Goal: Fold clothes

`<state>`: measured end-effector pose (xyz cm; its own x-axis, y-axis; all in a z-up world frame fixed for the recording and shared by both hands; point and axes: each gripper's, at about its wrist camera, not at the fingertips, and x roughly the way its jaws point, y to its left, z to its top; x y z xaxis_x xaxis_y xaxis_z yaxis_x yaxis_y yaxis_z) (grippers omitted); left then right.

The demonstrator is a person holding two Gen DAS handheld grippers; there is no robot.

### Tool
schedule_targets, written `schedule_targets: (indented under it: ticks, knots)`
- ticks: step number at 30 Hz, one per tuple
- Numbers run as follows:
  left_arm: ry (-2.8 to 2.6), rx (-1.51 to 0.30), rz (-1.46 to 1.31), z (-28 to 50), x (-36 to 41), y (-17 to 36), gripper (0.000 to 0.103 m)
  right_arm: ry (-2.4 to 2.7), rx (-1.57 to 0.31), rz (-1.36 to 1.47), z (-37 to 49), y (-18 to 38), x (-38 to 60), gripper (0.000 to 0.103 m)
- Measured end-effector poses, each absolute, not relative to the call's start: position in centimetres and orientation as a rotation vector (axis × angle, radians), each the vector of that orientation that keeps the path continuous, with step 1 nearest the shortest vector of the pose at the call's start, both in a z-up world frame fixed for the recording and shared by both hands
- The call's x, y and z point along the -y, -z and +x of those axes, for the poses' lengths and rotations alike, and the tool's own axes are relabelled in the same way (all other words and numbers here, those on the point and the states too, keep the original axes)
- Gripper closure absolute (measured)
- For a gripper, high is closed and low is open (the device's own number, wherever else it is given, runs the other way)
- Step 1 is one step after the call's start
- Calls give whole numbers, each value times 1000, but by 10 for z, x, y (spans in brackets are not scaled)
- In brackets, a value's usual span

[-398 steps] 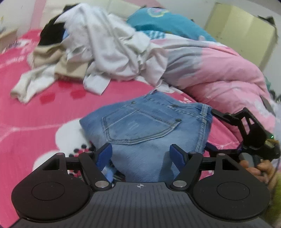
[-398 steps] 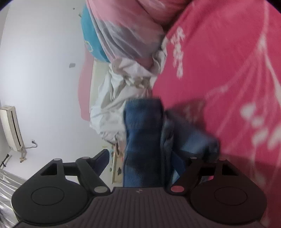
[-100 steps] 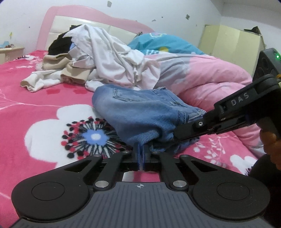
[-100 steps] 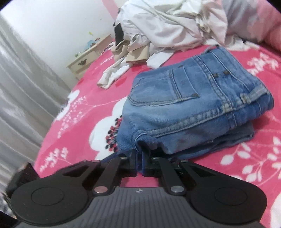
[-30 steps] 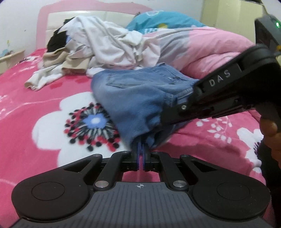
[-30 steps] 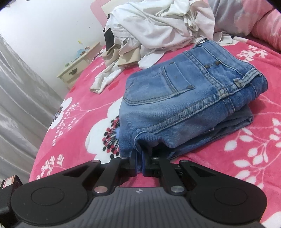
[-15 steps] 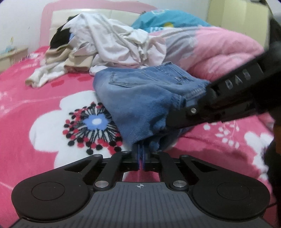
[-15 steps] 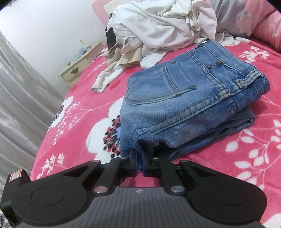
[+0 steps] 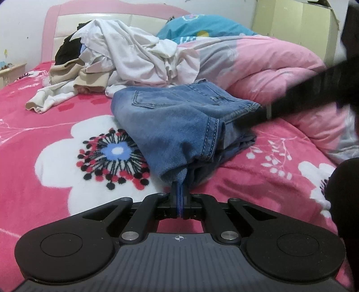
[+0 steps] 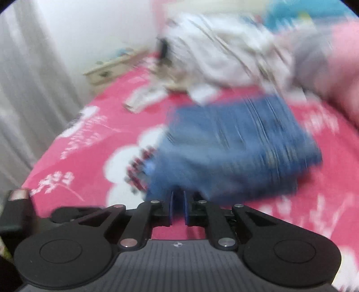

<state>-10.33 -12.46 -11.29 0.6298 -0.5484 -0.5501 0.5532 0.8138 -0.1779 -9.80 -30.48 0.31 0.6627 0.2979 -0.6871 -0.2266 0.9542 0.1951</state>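
Note:
The folded blue jeans (image 9: 179, 116) lie on the pink flowered blanket (image 9: 44, 139). My left gripper (image 9: 180, 195) is shut on their near lower corner, the denim pinched between the blue pads. In the left wrist view the right gripper (image 9: 264, 113) is a blurred black bar coming in from the right, its tip at the jeans' right side. The right wrist view is smeared by motion. There the right gripper (image 10: 178, 203) has its fingers a narrow gap apart, with the jeans (image 10: 235, 143) just beyond the tips and no cloth visibly between them.
A heap of white, beige and black clothes (image 9: 125, 56) lies behind the jeans near the pink headboard (image 9: 116, 15). A pink and grey duvet (image 9: 269, 67) bulks up on the right, with a blue pillow (image 9: 206, 24) behind. A bedside cabinet (image 10: 112, 67) stands left.
The right gripper has parted its fingers off the jeans' edge and is moving fast, blurring its view. The left gripper keeps its hold on the jeans' corner.

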Motion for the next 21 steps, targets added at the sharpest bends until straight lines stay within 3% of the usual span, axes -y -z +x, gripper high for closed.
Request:
schedule_targets:
  ticks: [4,7,9,18,21]
  knots:
    - [627,-634,8,-102,123,114,103,-359,-701,-121,-85,-8,272,92]
    - [624,-656,5,-100,122,118,103,-307,-818,-251,-65,47,272,93]
    - [626,-669,6,-100,121,122,103,-292,-853,-153,-59,71,289,95]
    - [685,-607,8,-108,104,103,102,-275,-791,-205,-83,35,293,85]
    - [698,-583,62,-103,116,103,90,-255,-784,-128,-88,20,302,79]
